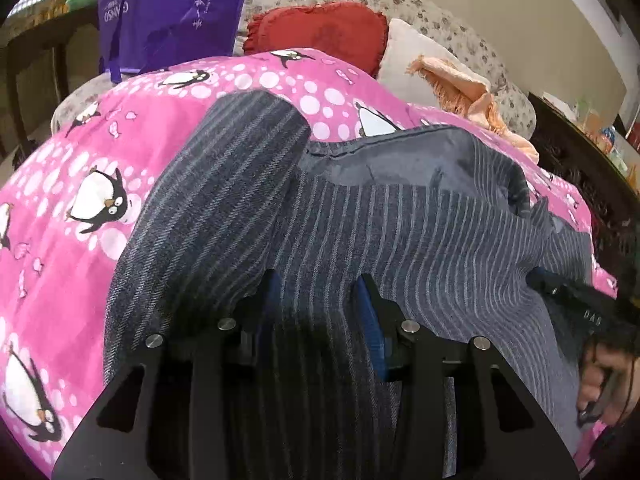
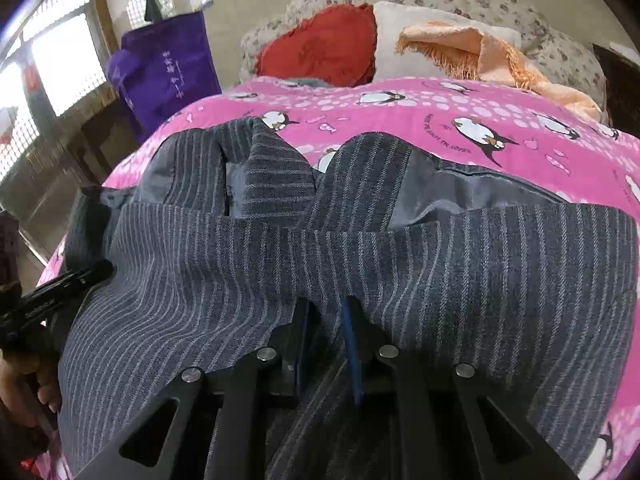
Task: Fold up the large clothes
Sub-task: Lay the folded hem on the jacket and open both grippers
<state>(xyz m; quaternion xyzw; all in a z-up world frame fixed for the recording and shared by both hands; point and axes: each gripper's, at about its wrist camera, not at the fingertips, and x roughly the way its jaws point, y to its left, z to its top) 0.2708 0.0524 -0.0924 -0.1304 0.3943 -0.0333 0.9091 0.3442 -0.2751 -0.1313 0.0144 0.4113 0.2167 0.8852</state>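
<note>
A dark grey pinstriped jacket lies on a pink penguin-print bedspread, its grey lining showing near the far edge. My left gripper is shut on a bunched fold of the jacket's near edge; the cloth hides the fingertips. My right gripper is shut on another fold of the same jacket over the bedspread. The right gripper also shows at the right edge of the left wrist view, and the left gripper at the left edge of the right wrist view.
A red cushion, a white pillow and a peach fringed cloth lie at the bed's head against a floral headboard. A purple bag hangs at the far left. A dark wooden shelf stands on the right.
</note>
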